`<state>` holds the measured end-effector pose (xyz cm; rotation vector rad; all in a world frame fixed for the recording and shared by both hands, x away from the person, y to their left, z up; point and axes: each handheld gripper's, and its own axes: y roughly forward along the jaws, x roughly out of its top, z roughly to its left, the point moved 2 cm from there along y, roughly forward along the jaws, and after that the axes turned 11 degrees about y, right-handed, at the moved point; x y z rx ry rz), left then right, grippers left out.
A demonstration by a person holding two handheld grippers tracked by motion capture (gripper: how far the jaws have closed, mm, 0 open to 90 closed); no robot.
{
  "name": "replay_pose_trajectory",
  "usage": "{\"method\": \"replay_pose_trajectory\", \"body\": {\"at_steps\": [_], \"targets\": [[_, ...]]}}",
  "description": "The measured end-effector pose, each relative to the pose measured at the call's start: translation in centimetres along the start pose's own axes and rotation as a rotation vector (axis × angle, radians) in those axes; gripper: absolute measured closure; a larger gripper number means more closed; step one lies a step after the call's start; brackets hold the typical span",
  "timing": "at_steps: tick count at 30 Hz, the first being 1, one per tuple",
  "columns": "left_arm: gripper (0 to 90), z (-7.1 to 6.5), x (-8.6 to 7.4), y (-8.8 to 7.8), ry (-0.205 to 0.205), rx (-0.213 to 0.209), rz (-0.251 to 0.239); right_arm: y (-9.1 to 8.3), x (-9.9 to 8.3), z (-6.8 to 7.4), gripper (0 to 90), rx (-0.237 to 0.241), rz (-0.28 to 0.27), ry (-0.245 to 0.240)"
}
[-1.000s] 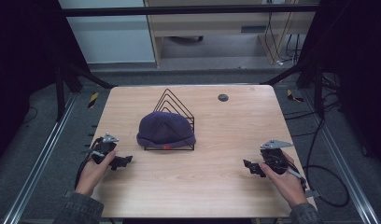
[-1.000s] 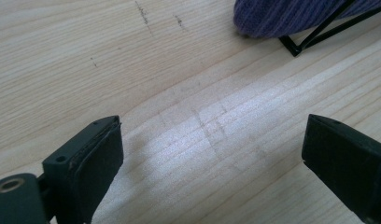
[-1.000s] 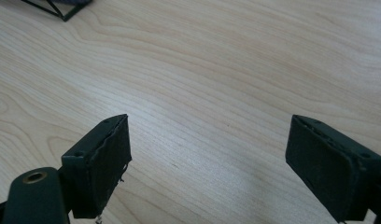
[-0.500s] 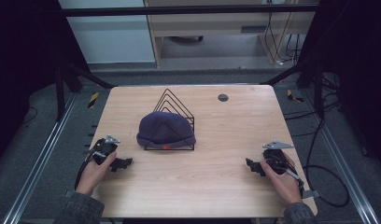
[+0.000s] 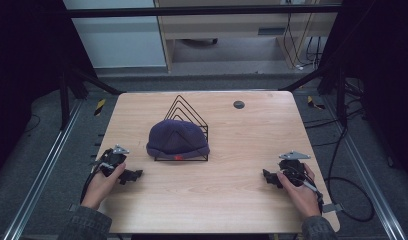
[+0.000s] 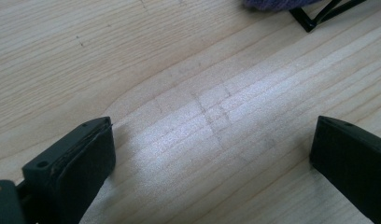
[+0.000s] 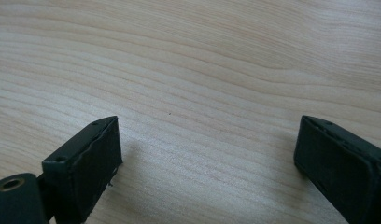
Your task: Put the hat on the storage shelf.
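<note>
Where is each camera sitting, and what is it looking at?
High view: sits above the near side, looking forward and down on the wooden table, the navy hat on the black wire rack; both hands with the left gripper and right gripper show.
Left gripper view: rides the left gripper, looking along its black fingers, spread wide, at bare tabletop.
Right gripper view: rides the right gripper; spread fingers over wood.
Shared: high and left gripper views both show the hat and rack.
</note>
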<state>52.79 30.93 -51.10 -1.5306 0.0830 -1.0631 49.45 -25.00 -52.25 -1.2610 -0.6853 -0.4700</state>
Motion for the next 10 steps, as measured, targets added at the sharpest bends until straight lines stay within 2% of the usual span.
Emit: {"method": "replay_pose_trajectory", "body": {"at_steps": [5, 10], "targets": [[0.0, -0.01, -0.02, 0.01, 0.000, 0.000, -0.003, 0.07, -0.52, 0.29, 6.2, -0.014, -0.035, -0.011], [0.0, -0.03, 0.01, 0.03, 0.002, -0.001, -0.005, -0.05, -0.61, 0.38, 6.2, -0.011, -0.034, -0.005]]}}
